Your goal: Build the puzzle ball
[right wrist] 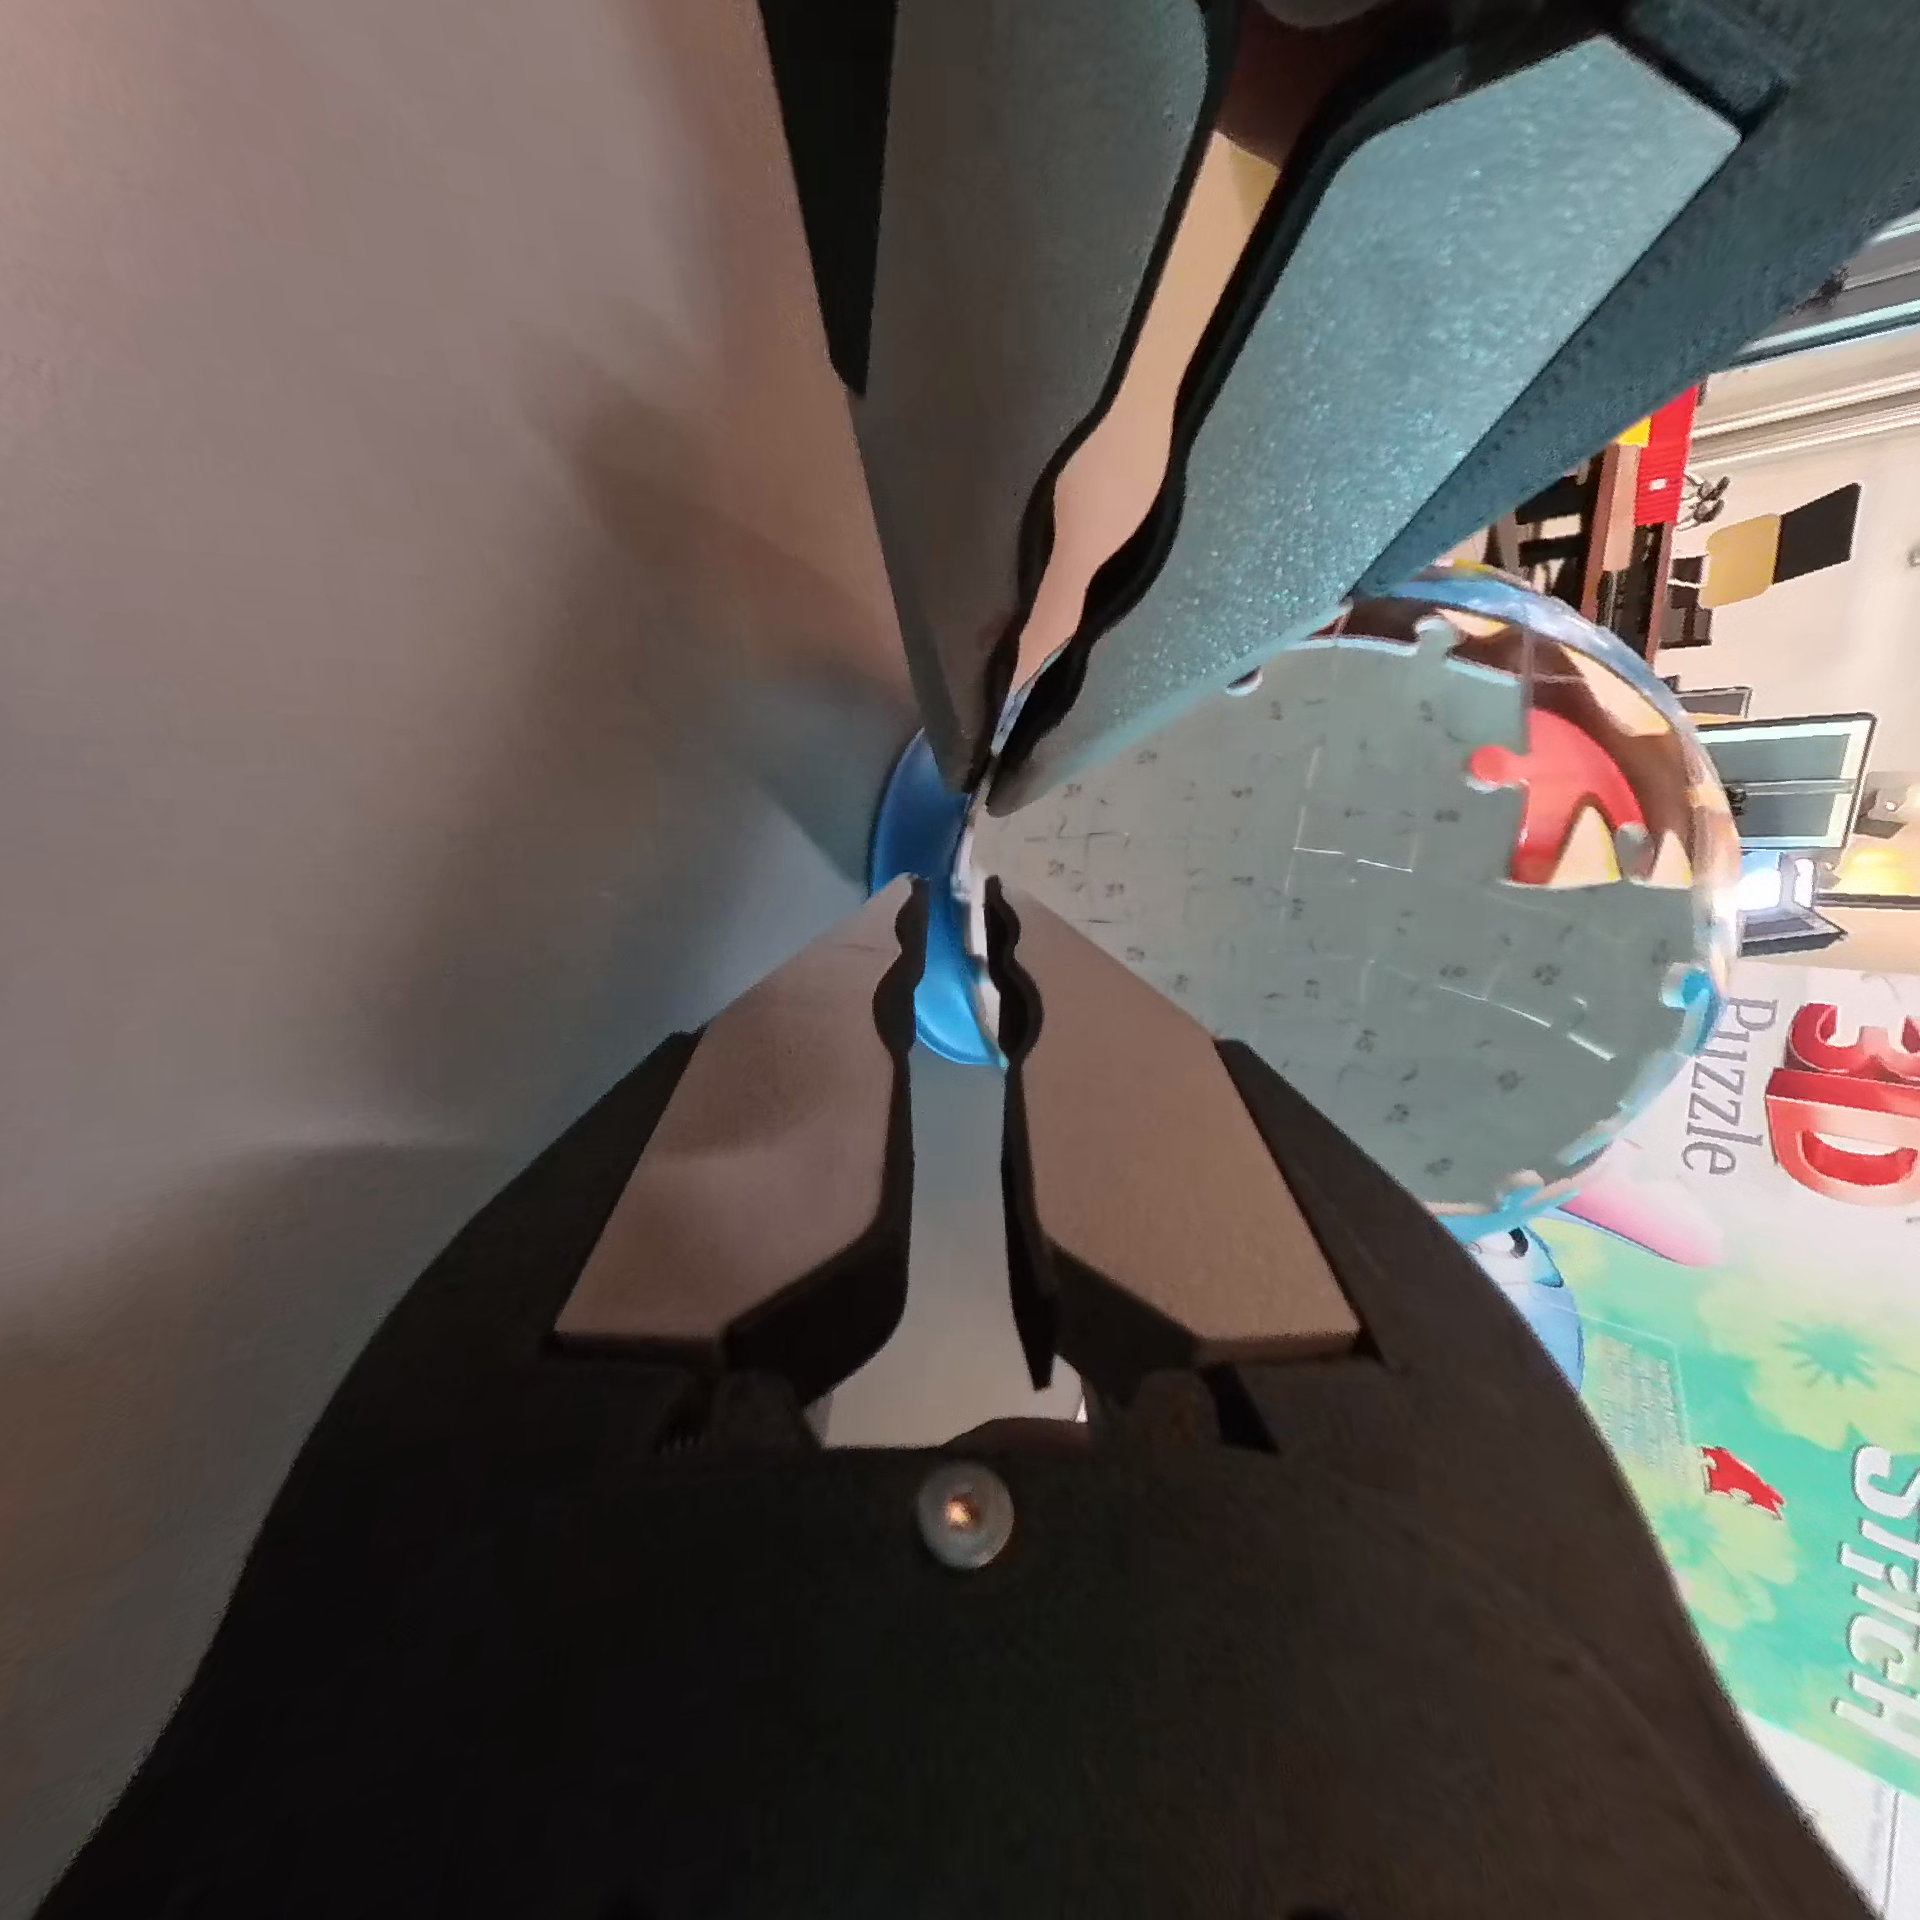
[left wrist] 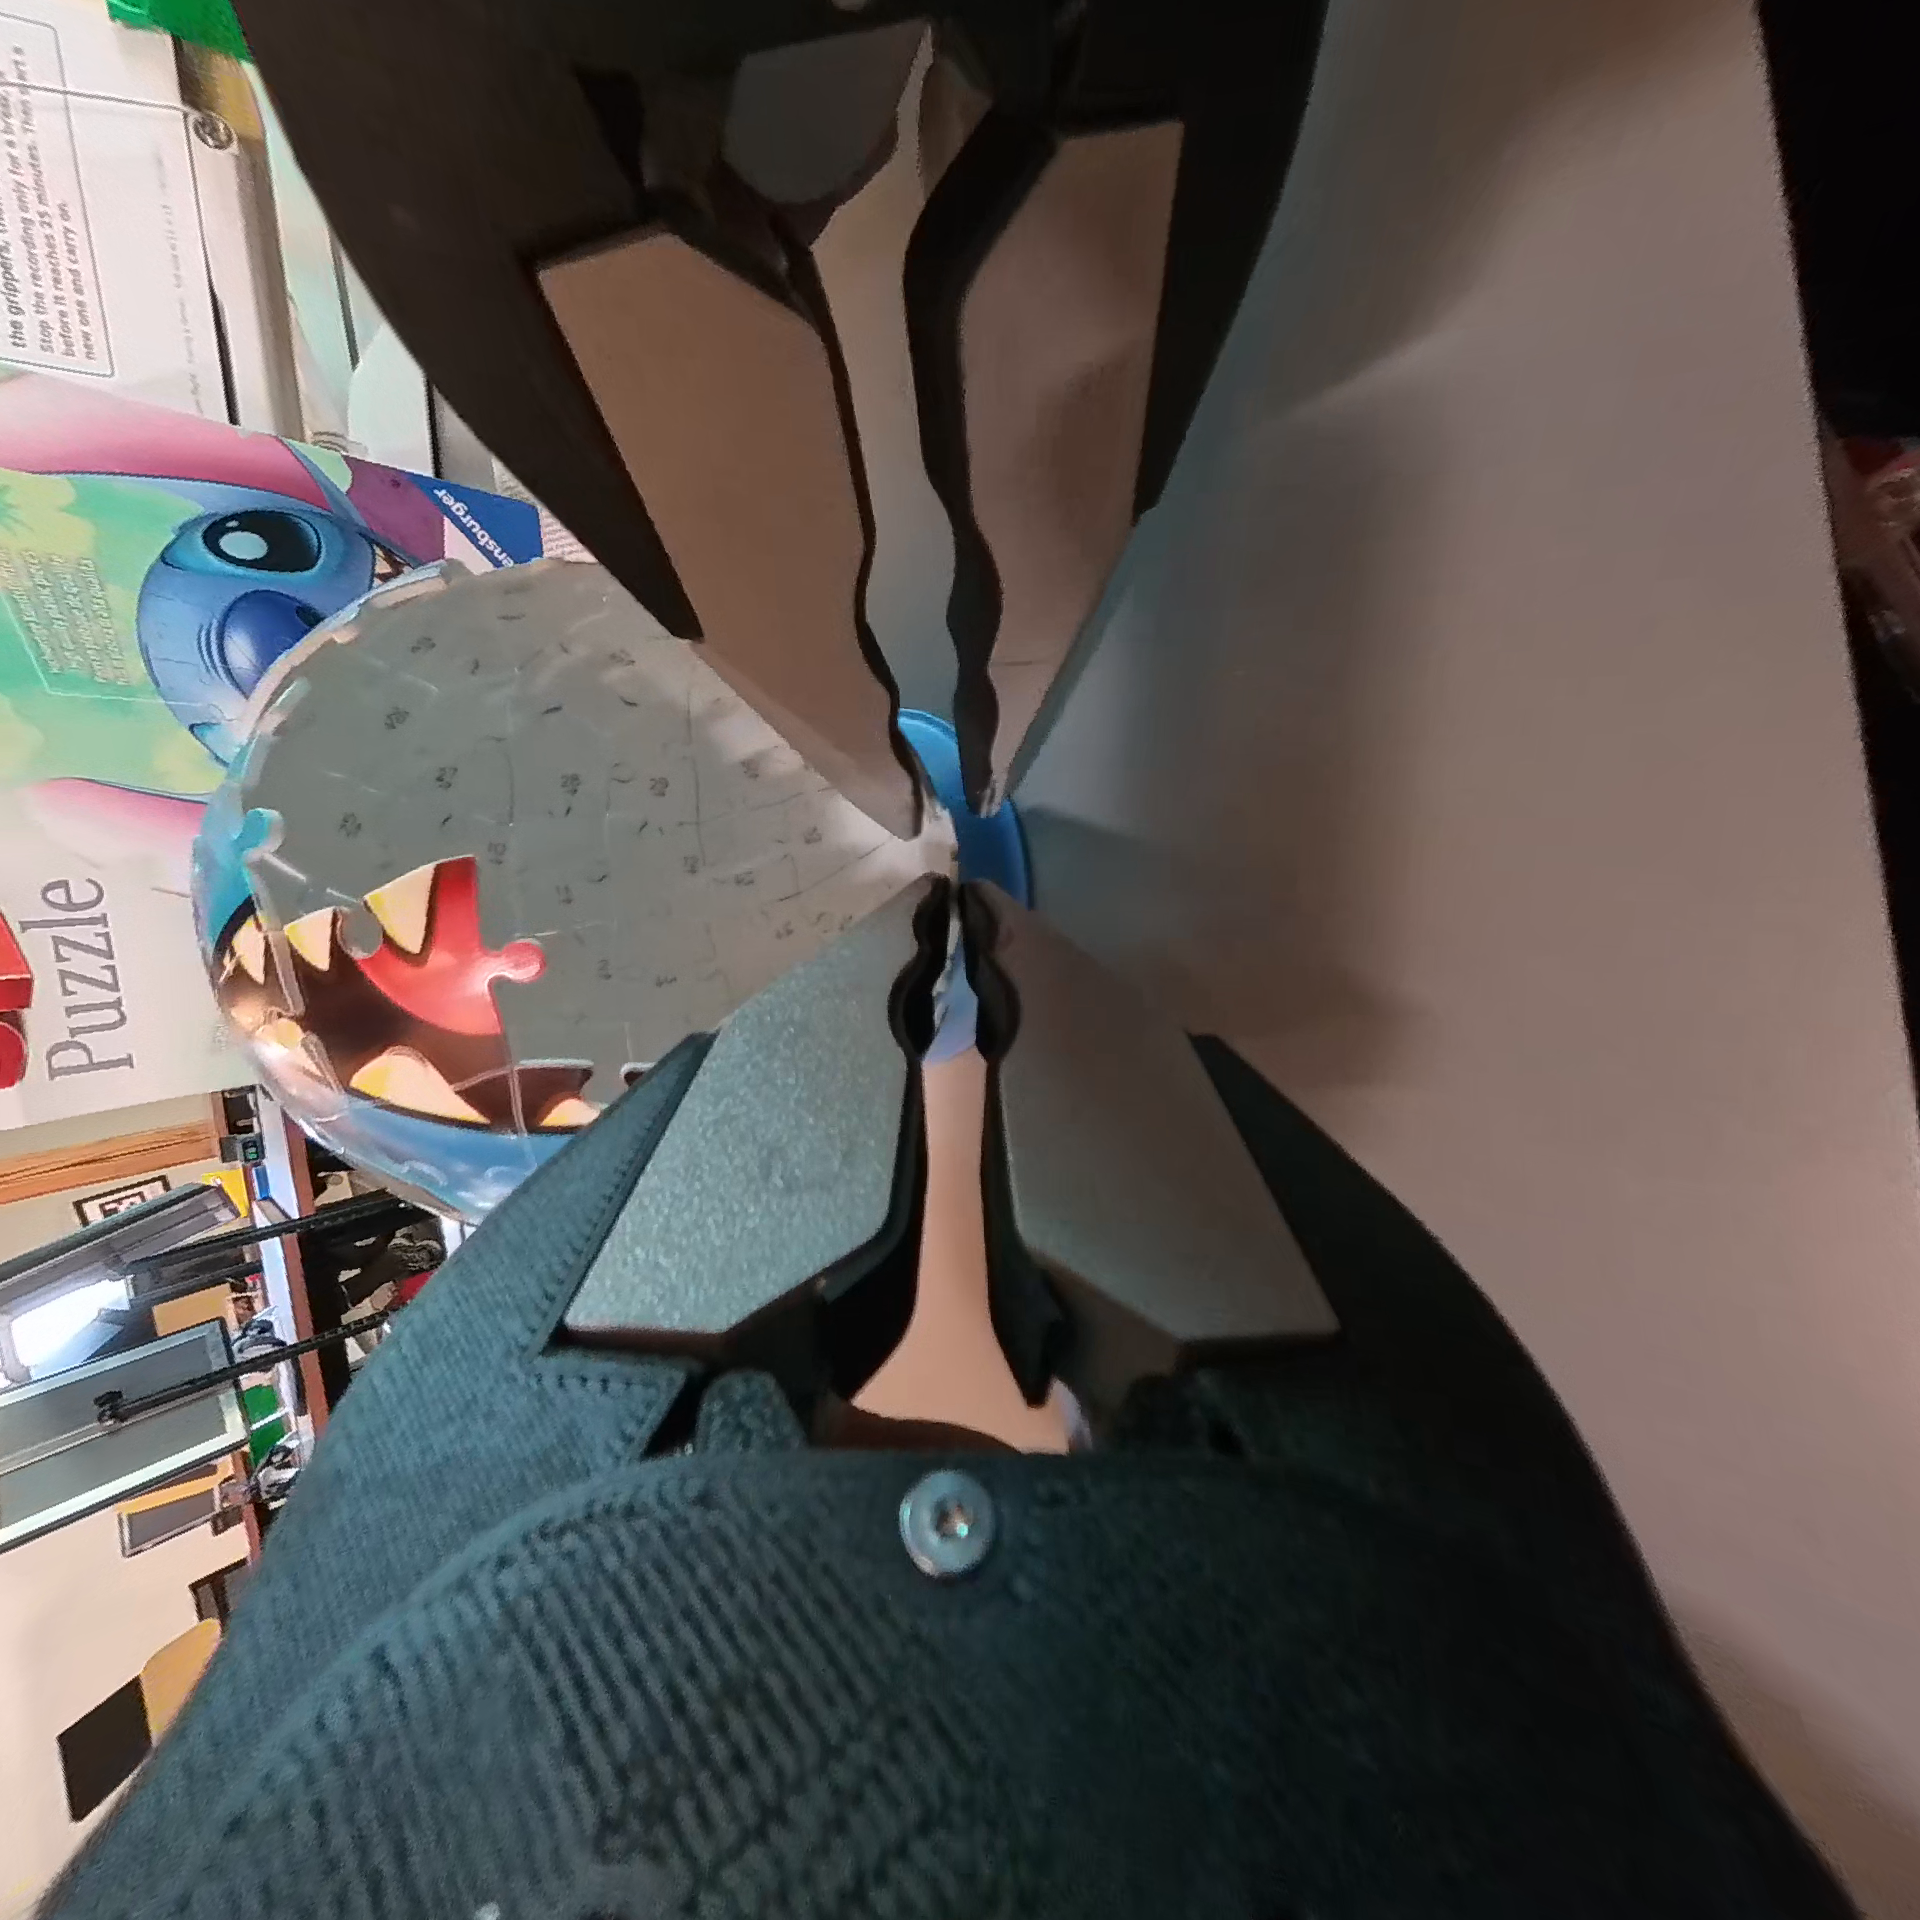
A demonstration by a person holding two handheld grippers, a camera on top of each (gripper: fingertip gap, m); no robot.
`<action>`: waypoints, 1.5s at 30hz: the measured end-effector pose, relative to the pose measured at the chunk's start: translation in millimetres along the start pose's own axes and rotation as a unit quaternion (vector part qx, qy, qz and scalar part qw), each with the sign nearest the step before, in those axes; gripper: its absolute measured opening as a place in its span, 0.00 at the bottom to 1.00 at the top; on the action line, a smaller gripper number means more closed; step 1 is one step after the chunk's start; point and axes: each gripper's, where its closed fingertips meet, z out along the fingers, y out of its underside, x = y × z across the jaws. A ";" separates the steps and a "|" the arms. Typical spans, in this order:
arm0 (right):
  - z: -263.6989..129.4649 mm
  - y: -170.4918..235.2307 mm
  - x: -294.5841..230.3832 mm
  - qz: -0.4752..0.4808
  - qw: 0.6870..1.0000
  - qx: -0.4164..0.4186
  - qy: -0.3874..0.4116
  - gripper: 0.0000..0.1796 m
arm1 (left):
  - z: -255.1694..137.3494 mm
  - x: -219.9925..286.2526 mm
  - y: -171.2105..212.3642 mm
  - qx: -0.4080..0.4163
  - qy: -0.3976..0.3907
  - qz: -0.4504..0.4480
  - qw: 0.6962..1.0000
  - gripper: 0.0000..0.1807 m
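Observation:
The partly built puzzle ball [left wrist: 520, 779] is an open shell, grey and numbered inside, blue outside, with a toothed red mouth on its far wall. It also shows in the right wrist view [right wrist: 1351, 935]. My left gripper [left wrist: 951, 904], teal, is shut on the shell's near rim. My right gripper [right wrist: 956, 914], black, is shut on the same rim from the opposite side, tip to tip with the left. A blue curved part [left wrist: 997, 831] of the ball shows at the pinch point, also in the right wrist view [right wrist: 914, 821]. The rim between the fingers is mostly hidden.
The colourful puzzle box [left wrist: 104, 623] stands right behind the ball, also in the right wrist view [right wrist: 1766, 1455]. A printed sheet [left wrist: 94, 208] leans beside it. A pale surface [left wrist: 1455, 727] fills the other side. Shelving and room clutter [left wrist: 104, 1351] lie farther off. My two grippers' fingertips are within a few centimetres of each other.

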 end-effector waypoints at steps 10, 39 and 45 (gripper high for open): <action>-0.1 4.1 1.7 0.006 1.000 0.004 -0.001 0.04 | 0.0 -2.7 -2.1 -0.001 -0.001 0.003 1.000 0.00; -5.9 2.3 5.6 -0.025 0.999 0.021 0.010 0.05 | 2.6 -6.1 -4.2 -0.010 -0.006 0.005 1.000 0.00; -6.6 2.6 9.3 -0.046 0.998 0.025 0.021 0.03 | 2.5 -7.5 -6.2 -0.006 -0.006 0.005 1.000 0.00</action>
